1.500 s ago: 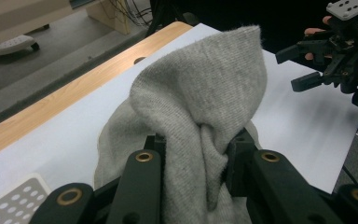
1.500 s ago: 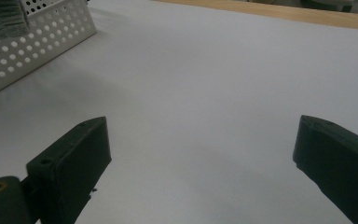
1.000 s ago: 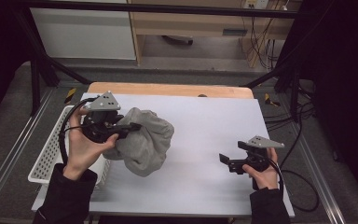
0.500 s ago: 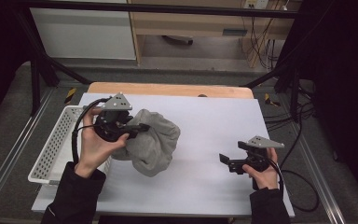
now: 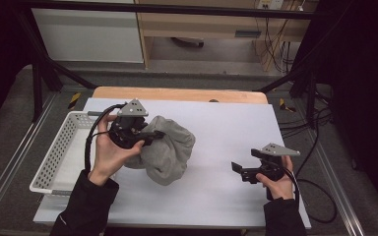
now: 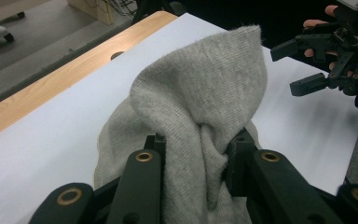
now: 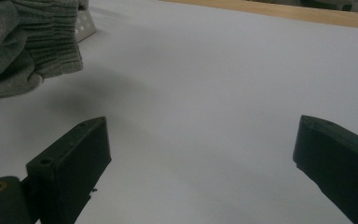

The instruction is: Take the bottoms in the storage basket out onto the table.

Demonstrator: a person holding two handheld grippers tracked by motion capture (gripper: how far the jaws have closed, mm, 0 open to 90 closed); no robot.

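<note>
A grey knitted garment [image 5: 170, 150] hangs bunched over the white table [image 5: 226, 128], left of centre, its lower folds touching the surface. My left gripper [image 5: 153, 135] is shut on a fold of it; in the left gripper view the cloth [image 6: 200, 107] is pinched between both black jaws and rises above them. My right gripper [image 5: 237, 170] rests low at the table's right front, open, with bare table between its jaws. In the right gripper view the garment's ribbed cuff [image 7: 51, 42] lies at the upper left, well apart from my right gripper [image 7: 200, 149].
A white perforated basket [image 5: 59, 152] stands at the table's left edge, beside my left hand. A wooden strip [image 5: 177, 93] runs along the table's far edge. Cables [image 5: 315, 147] hang off the right side. Bare table lies between the garment and my right gripper.
My left gripper has carried the garment to the right and a little up, away from the basket. The right gripper has stayed where it was.
</note>
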